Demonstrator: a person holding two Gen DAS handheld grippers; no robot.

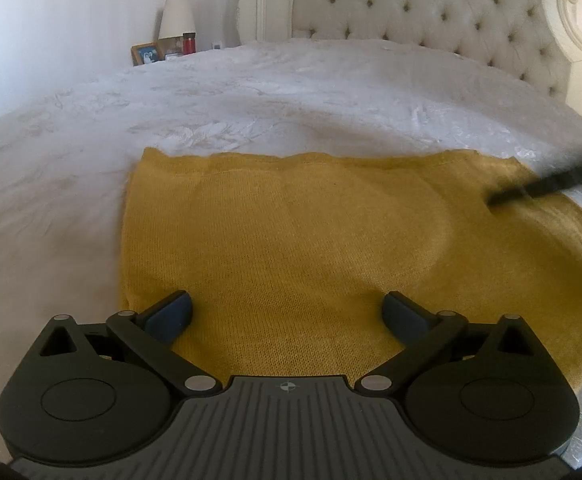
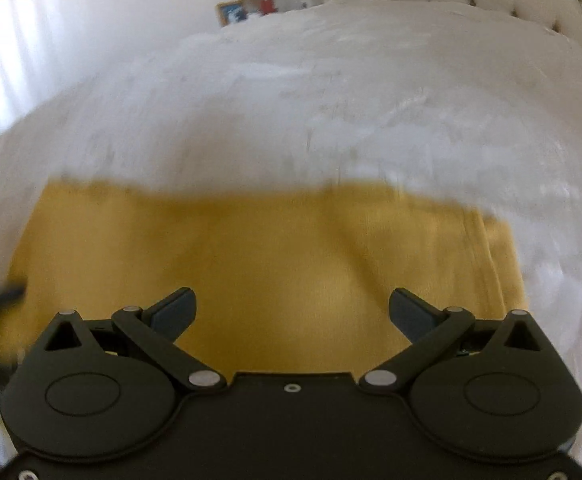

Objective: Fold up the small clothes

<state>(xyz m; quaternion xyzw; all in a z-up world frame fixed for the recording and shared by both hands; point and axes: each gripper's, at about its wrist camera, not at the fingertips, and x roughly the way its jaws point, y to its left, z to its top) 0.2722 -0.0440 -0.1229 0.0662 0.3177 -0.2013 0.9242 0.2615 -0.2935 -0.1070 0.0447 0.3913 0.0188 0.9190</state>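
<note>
A: Nearest the lens, left claw, pads spread wide, nothing between them. Hovers over the near edge of the yellow knit garment.

B: Right claw same: fingers wide apart, holding nothing, above the near part of the same garment. That view is motion-blurred.

A: Garment lies flat on the bed, folded into a rough rectangle. Far edge straight, with a seam line just inside it. Left edge neat, running back toward the camera.

B: Right wrist view: layered edges stacked along the garment's right side, several parallel lines. Cannot tell how many layers.

A: Right claw also enters the left wrist view as a dark blurred finger, over the garment's far right corner. Touching or just above the cloth, cannot tell.

B: Dark smear at the left edge of my view is the left claw, too blurred for detail.

A: Bed cover white, faint floral texture. Garment sits toward the near side of the bed, well apart from the tufted headboard.

B: Beyond the bed's far left corner: white lamp, framed picture, small red container beside it.
</note>
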